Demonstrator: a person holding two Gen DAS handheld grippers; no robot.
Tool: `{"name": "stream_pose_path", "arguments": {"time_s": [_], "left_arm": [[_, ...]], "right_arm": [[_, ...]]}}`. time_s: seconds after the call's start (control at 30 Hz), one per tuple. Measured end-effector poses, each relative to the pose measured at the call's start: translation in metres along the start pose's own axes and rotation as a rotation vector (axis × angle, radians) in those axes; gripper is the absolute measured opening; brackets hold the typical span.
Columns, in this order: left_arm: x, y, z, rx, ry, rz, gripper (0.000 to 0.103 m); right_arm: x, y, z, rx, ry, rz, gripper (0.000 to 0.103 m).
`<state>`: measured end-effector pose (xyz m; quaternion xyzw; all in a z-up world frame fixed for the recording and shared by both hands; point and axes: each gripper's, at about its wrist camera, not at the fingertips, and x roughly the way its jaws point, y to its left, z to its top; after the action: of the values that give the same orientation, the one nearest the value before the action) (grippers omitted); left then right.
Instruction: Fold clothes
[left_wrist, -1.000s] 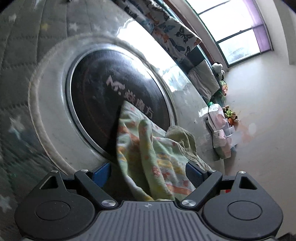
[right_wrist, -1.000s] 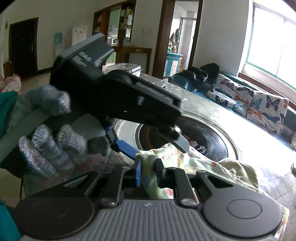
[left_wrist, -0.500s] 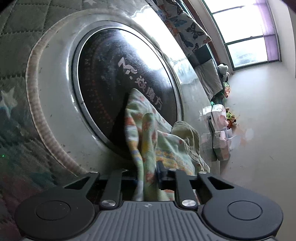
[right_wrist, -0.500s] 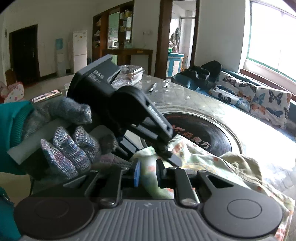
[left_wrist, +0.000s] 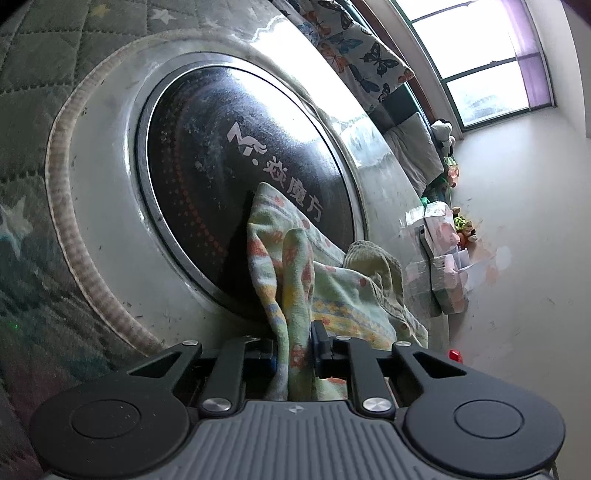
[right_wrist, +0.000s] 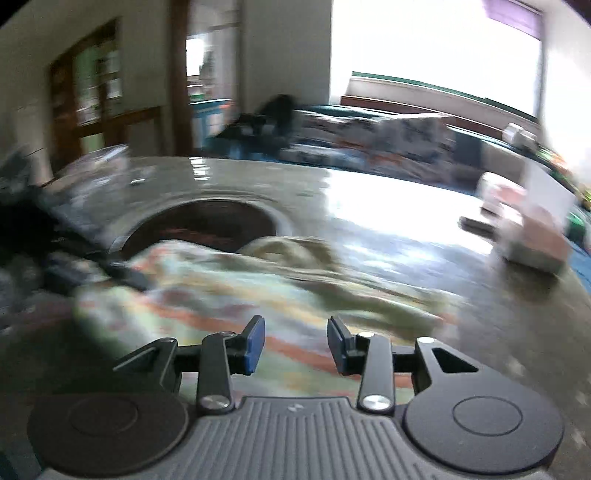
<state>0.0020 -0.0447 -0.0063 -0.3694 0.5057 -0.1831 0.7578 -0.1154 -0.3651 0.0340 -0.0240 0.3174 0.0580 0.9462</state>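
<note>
Over garment (right_wrist: 236, 291), right hand-held gripper (right_wrist: 295, 341) opening, seemingly empty

The left tongs (left_wrist: 294, 350) have clamped the patterned garment (left_wrist: 295, 266), while the right tongs (right_wrist: 296, 343), now opening, have let go.

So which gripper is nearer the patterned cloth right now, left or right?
Left. The left gripper is shut on a bunched edge of the patterned cloth. The right gripper hangs above the cloth with its jaws opening and nothing pinched between them.
</note>
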Motion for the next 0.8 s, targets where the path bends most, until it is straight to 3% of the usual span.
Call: {"name": "stream_pose_path", "arguments": {"time_s": [0.1,0.2,0.3,0.6,0.77,0.8], "left_arm": [[0.001,-0.002,0.000,0.013,-0.003,0.010,0.017],[0.002,-0.004,0.000,0.023,-0.004,0.018,0.017],[0.003,-0.006,0.001,0.033,-0.003,0.026,0.017],[0.007,-0.012,0.000,0.065,-0.002,0.042,0.017],[0.009,-0.017,-0.002,0.098,-0.011,0.059,0.017],[0.009,-0.018,-0.003,0.109,-0.014,0.065,0.017]], "right_arm": [[0.007,-0.029,-0.003,0.068,0.007,-0.066,0.042],[0.017,-0.052,-0.006,0.123,0.015,-0.120,0.054],[0.024,-0.067,-0.009,0.149,0.026,-0.157,0.054],[0.030,-0.083,-0.017,0.231,0.033,-0.097,0.054],[0.029,-0.078,-0.015,0.228,0.031,-0.070,0.017],[0.028,-0.077,-0.015,0.231,0.027,-0.068,0.015]]}}
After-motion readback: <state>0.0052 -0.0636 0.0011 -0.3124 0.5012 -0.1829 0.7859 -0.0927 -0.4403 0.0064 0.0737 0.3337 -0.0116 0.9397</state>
